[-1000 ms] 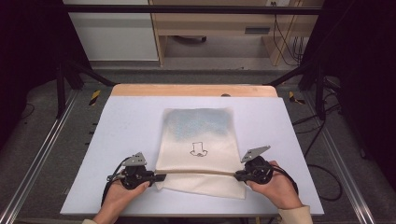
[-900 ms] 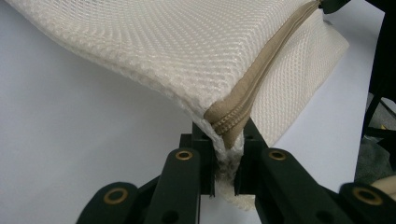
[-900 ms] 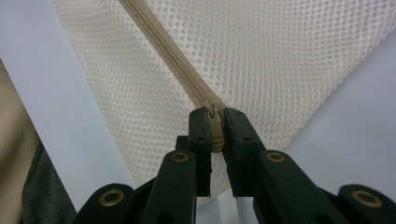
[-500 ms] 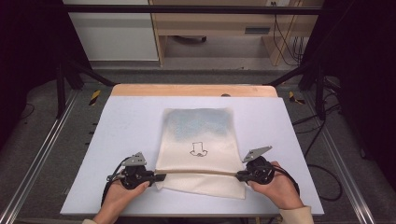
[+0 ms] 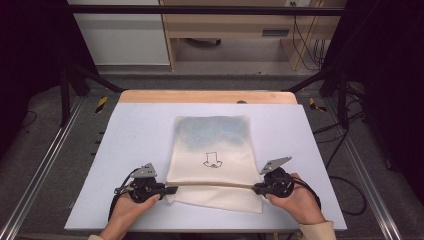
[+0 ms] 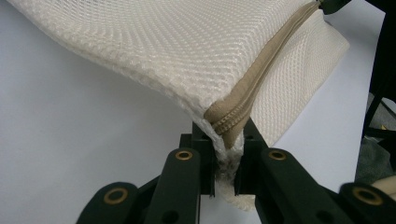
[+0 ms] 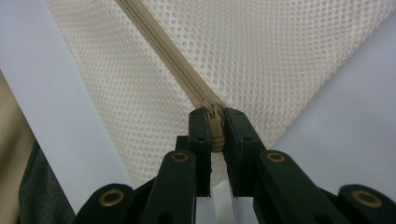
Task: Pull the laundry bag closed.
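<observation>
You are at the zipping step: the cream mesh zip bag (image 5: 215, 160) lies flat mid-table. Your left gripper (image 6: 224, 161) pinches its corner, your right gripper (image 7: 215, 133) clamps the tan zipper pull (image 7: 215, 126). Next, draw the pull along the zipper while the left anchors.

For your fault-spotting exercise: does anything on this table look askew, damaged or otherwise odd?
Nothing looks damaged or spilled. The mesh bag lies flat and roughly square to the table. Its near part is lifted, because the left claw grips the zip's end and the right claw grips the zip pull, stretching the zip taut.
</observation>
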